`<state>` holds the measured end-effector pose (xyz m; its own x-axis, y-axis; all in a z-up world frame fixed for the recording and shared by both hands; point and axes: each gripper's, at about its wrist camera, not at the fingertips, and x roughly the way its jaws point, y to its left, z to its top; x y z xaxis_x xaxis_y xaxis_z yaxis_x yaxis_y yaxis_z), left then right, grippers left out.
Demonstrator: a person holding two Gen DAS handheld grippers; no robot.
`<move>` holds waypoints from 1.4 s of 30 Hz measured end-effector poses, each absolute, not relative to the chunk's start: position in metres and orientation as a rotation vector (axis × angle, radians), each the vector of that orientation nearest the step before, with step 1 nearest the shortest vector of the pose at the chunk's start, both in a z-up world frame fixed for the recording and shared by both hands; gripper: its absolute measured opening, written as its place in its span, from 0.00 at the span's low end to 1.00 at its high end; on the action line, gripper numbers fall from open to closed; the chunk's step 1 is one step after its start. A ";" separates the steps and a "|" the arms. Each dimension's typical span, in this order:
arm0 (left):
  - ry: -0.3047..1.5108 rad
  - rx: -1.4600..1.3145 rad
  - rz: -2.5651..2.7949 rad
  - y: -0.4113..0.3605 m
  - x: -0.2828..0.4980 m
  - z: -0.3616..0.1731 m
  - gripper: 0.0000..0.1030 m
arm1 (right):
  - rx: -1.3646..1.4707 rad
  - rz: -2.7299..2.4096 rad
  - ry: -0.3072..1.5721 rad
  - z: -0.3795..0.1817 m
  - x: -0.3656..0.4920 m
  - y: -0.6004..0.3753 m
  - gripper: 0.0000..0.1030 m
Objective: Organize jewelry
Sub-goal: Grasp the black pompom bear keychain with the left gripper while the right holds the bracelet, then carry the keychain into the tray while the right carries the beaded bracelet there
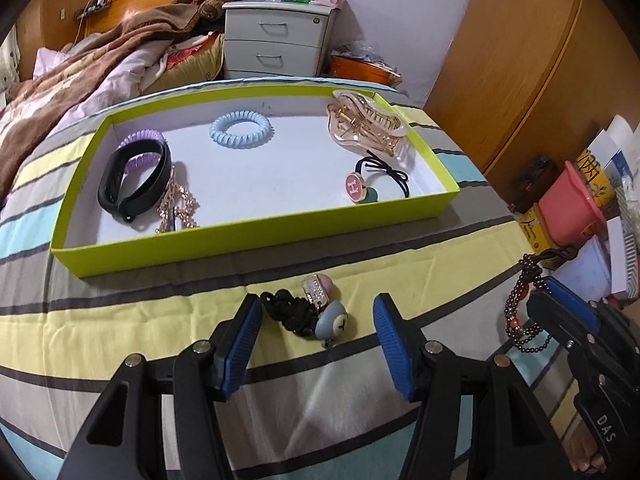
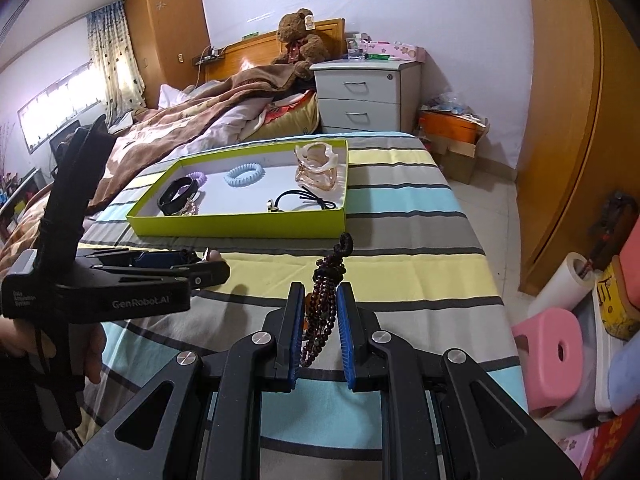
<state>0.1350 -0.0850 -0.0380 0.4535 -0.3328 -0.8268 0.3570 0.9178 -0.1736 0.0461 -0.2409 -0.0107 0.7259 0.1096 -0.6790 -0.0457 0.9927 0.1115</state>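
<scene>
Left gripper (image 1: 318, 332): jaws apart, ribbed blue pads flanking a black knotted hair tie with charms (image 1: 308, 314), not pressing it; lower centre of frame.
Right gripper (image 2: 318, 328): clamped on a dark beaded bracelet (image 2: 324, 300), strands dangling.
Tray (image 1: 256, 236): lime cardboard, white floor, mid-frame on the striped sheet (image 1: 120, 320).
Inside: blue coil tie (image 1: 241, 128), black band (image 1: 134, 178), gold chain (image 1: 178, 204), translucent claw clip (image 1: 366, 126).

Pale walls, wooden wardrobe (image 2: 560, 120), grey nightstand (image 2: 366, 94) (teddy bear (image 2: 300, 36) beside).
</scene>
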 end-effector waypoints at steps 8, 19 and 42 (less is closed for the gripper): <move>0.992 0.118 -0.369 -0.095 0.131 -0.039 0.50 | 0.096 0.094 0.759 -0.012 0.048 -0.241 0.16; 0.992 0.123 -0.344 -0.090 0.132 -0.037 0.35 | 0.095 0.098 0.762 -0.012 0.050 -0.240 0.16; 0.920 0.072 -0.373 -0.075 0.124 -0.005 0.29 | 0.080 0.105 0.729 0.004 0.055 -0.235 0.16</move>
